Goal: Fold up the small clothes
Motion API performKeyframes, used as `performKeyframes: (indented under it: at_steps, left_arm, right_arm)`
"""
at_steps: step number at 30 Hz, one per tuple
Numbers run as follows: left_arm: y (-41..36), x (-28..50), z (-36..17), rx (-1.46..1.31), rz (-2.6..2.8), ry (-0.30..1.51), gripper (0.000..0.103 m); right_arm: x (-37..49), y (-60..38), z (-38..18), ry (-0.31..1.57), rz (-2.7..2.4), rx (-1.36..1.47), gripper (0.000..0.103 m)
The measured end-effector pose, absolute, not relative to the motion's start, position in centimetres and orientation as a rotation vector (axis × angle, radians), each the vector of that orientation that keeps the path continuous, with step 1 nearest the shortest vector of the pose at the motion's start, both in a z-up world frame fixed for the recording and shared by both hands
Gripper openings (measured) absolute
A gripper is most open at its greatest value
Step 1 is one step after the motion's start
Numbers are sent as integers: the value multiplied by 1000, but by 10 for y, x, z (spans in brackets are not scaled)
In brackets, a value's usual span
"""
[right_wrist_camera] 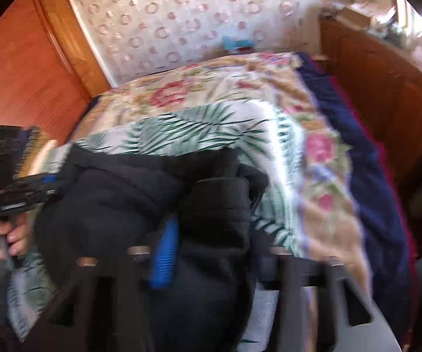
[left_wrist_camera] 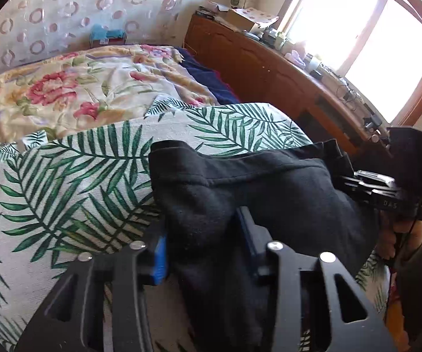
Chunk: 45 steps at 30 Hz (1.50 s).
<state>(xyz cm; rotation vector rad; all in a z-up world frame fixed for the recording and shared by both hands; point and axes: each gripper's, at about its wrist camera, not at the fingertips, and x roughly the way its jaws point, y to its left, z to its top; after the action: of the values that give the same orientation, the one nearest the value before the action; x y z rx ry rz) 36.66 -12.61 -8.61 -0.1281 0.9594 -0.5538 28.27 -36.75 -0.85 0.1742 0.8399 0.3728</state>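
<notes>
One black garment [left_wrist_camera: 254, 193] hangs between my two tongs over the leaf-print cloth [left_wrist_camera: 73, 176] on the bed: left tongs [left_wrist_camera: 205, 249] and right tongs [right_wrist_camera: 211, 252] each pinch it.

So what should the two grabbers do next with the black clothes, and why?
Probably lower the black garment flat onto the leaf-print cloth. Both the left gripper and right gripper have bunched black fabric between their fingers, and it hangs crumpled, so it needs spreading before folding.
</notes>
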Motion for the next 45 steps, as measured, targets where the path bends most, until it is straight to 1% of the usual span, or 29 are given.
performKeyframes:
  at_steps: [1, 2, 4, 8, 16, 24, 32, 37, 42, 43, 45]
  left_arm:
    - [-127, 367, -86, -142, -575, 967, 22]
    - [-126, 367, -85, -149, -575, 962, 19]
    - [-125, 362, -78, -145, -578, 945, 14]
    - [-120, 338, -50, -119, -579, 855, 13]
    - [-84, 281, 19, -132, -551, 656, 13]
    - [9, 220, 64, -174, -385, 514, 13]
    - [104, 175, 70, -214, -142, 443, 13]
    - [147, 155, 53, -270, -36, 433, 13]
    - [179, 149, 27, -314, 69, 451, 13]
    - [182, 144, 22, -319, 77, 454, 13]
    - [190, 146, 14, -323, 94, 468, 13]
  right_arm:
    - [276, -371, -12, 835, 379, 170, 24]
    - [271, -369, -11, 827, 381, 148, 20]
    - [265, -368, -7, 806, 369, 117, 18]
    - [248, -360, 10, 715, 348, 73, 16]
    - [231, -335, 50, 597, 417, 44, 15]
    - [223, -248, 95, 444, 575, -58, 15]
    - [247, -124, 129, 350, 759, -167, 15]
    - [267, -51, 144, 313, 855, -244, 15]
    - [322, 27, 140, 304, 927, -349, 15]
    - [345, 37, 135, 303, 938, -370, 14]
    - [355, 72, 130, 311, 959, -408, 14]
